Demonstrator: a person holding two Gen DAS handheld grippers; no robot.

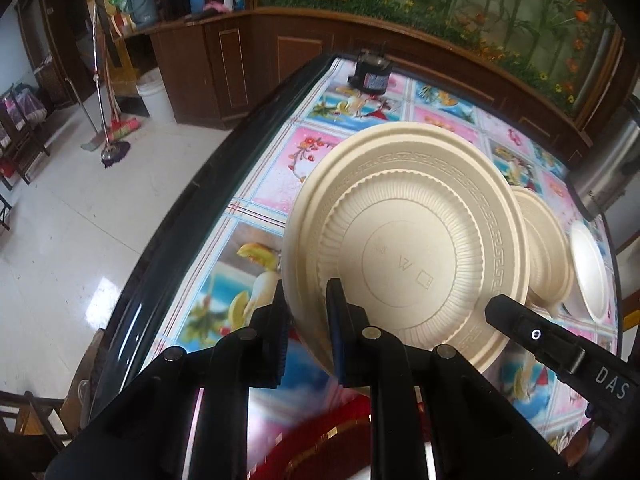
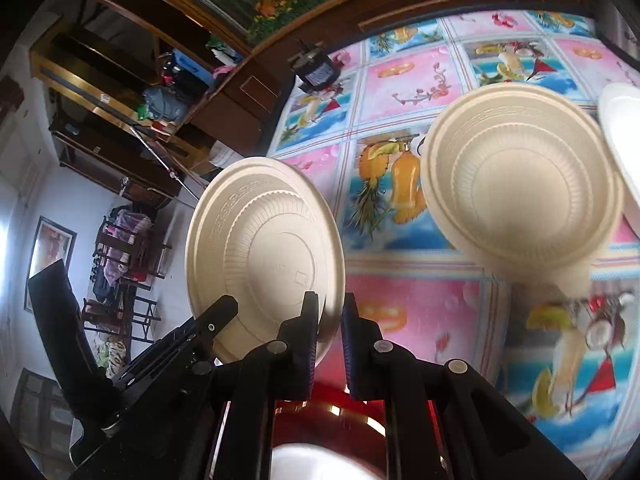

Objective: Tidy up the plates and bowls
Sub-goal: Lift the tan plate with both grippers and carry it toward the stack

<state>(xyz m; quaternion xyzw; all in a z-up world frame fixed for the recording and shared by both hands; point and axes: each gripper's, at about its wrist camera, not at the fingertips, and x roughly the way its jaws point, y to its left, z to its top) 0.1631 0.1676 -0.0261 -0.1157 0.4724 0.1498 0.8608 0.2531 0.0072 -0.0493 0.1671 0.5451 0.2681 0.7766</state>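
My left gripper (image 1: 306, 300) has its fingers (image 1: 338, 320) closed on the rim of a beige plate (image 1: 404, 260), one finger on each face, and the plate stands tilted on edge above the table (image 1: 256, 184), its ribbed underside turned toward my camera. My right gripper (image 2: 330, 320) has its fingers (image 2: 308, 332) straddling the same plate's (image 2: 268, 256) lower rim from the other side; a narrow gap shows between them, and I cannot tell whether they are pinching the rim.

In the right wrist view a beige bowl (image 2: 520, 184) sits on the table's fruit-patterned cloth, well apart from the held plate, mouth up and showing only its own ribbed inner wall and floor. A white dish (image 2: 620, 128) overlaps the bowl's right edge; whether they touch I cannot tell. In the left wrist view the bowl (image 1: 548, 248) shows partly hidden behind the plate.

At the far edge of the table stands a small dark device (image 1: 370, 74). Below my fingers lies something red (image 1: 320, 440) with gold marks, blurred.
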